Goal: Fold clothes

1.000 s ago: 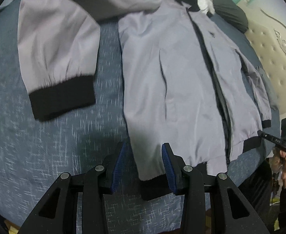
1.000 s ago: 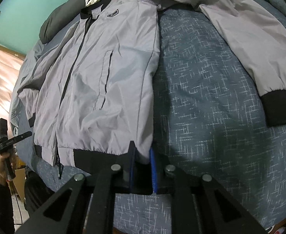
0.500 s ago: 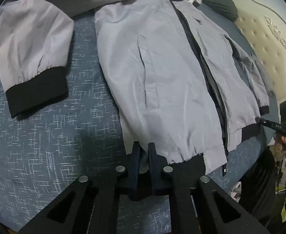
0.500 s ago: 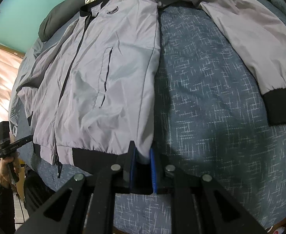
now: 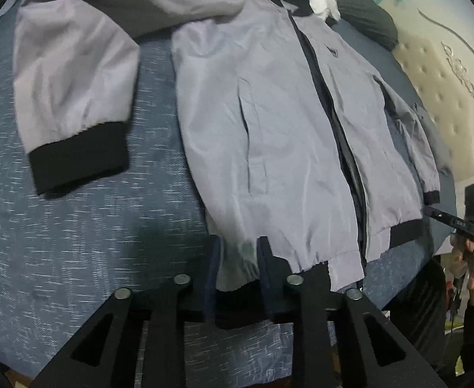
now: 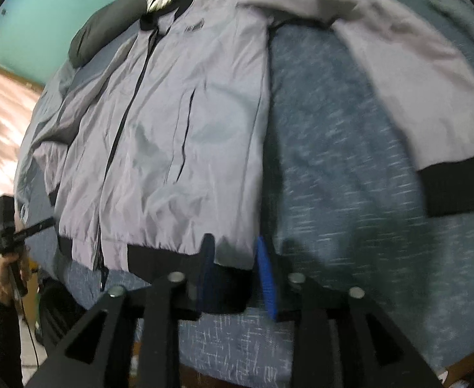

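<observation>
Looking thru left wrist view first: grey nylon zip jacket w/ black ribbed hem and cuffs spread flat, face up, on blue flecked bedspread. Left gripper at hem's near corner, jaws opening, grey cloth still bunched between pads but not visibly pinched. Risk: corner slipping out w/ jaws parting, dropping in a crumple, so hem loses its straight line; slick fabric prob slides easily. Long axis running hem-near to collar-far, collar pointing away toward dark pillow; one sleeve splayed out left.

Switching to right wrist view: right gripper at opposite hem corner, jaws also opening, hem edge lying between pads, contact unclear thru blur. Risk: uneven letting-go skewing jacket off-square; splayed sleeve left unfolded. Collar again far, zip line marking long axis.
</observation>
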The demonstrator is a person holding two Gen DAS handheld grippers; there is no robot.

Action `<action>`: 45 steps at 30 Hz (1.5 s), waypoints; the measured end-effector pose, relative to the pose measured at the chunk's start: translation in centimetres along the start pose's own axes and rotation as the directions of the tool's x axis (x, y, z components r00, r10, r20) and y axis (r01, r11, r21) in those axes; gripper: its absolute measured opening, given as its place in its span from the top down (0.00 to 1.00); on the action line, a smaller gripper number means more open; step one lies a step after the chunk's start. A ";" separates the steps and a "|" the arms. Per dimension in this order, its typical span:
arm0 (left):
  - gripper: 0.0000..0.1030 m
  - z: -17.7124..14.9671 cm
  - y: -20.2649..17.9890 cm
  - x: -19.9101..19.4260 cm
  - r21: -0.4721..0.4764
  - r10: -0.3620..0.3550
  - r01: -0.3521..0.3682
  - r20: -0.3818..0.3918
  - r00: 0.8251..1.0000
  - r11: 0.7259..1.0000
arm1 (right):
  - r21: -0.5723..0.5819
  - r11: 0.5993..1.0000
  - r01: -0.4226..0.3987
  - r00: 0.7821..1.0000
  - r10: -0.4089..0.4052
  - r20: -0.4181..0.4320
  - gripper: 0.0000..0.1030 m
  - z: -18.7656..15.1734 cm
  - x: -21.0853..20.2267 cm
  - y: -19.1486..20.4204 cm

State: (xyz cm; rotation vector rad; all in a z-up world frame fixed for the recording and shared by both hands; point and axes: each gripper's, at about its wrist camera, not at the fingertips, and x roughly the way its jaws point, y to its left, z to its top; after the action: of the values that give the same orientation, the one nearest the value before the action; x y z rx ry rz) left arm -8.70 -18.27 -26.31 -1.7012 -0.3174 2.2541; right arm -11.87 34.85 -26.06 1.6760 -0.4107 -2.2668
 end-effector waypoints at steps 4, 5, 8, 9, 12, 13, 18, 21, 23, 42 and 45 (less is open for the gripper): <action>0.69 0.3 0.3 -1.0 -0.004 0.009 -0.009 0.033 0.999 1.000 | -0.015 0.999 -0.036 0.997 0.037 0.063 0.72 1.0 -2.0 2.0; 0.69 0.4 0.3 -1.2 -0.005 0.010 -0.010 0.041 0.999 1.000 | -0.024 0.998 -0.054 0.996 0.056 0.069 0.71 1.1 -2.2 2.6; 0.69 0.8 0.2 -1.6 -0.008 0.002 -0.002 0.053 0.999 1.000 | -0.083 0.983 -0.166 0.986 0.167 0.006 0.62 1.2 -0.3 6.5; 0.69 1.0 0.0 -1.7 -0.006 0.001 -0.001 0.058 0.998 1.000 | -0.104 0.974 -0.200 0.980 0.198 -0.023 0.62 1.2 0.8 8.2; 0.68 1.2 -0.4 -2.3 0.000 -0.009 0.009 0.071 0.997 1.000 | -0.168 0.948 -0.269 0.961 0.254 -0.106 0.62 1.1 4.3 13.0; 0.67 1.3 -0.7 -2.3 0.002 -0.012 0.012 0.075 0.997 1.000 | -0.178 0.942 -0.285 0.955 0.265 -0.131 0.62 1.1 5.5 14.3; 0.62 1.9 -1.1 -2.7 0.009 -0.020 0.019 0.088 0.996 1.000 | -0.140 0.935 -0.326 0.929 0.289 -0.232 0.62 1.0 11.2 18.3; 0.62 2.2 -0.9 -2.9 0.008 -0.019 0.018 0.093 0.996 1.000 | -0.157 0.941 -0.299 0.931 0.252 -0.262 0.62 0.7 13.2 19.4; 0.62 2.2 -0.6 -3.0 0.004 -0.018 0.018 0.096 0.995 1.000 | -0.154 0.950 -0.270 0.935 0.221 -0.276 0.62 0.6 14.2 19.6; 0.61 1.6 0.8 -1.8 -0.027 -0.017 0.018 0.053 0.998 0.999 | -0.136 0.973 -0.186 0.974 0.164 -0.159 0.98 1.6 12.9 15.1; 0.55 1.5 0.9 -1.4 -0.030 -0.019 0.020 0.040 0.999 0.999 | -0.128 0.974 -0.187 0.973 0.166 -0.158 0.98 1.5 12.8 14.7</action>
State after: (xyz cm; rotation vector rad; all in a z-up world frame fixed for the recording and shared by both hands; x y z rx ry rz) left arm -9.90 -19.58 -24.94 -1.6621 -0.3775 2.2826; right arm -15.93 16.44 -31.03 1.6506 -0.3413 -1.9821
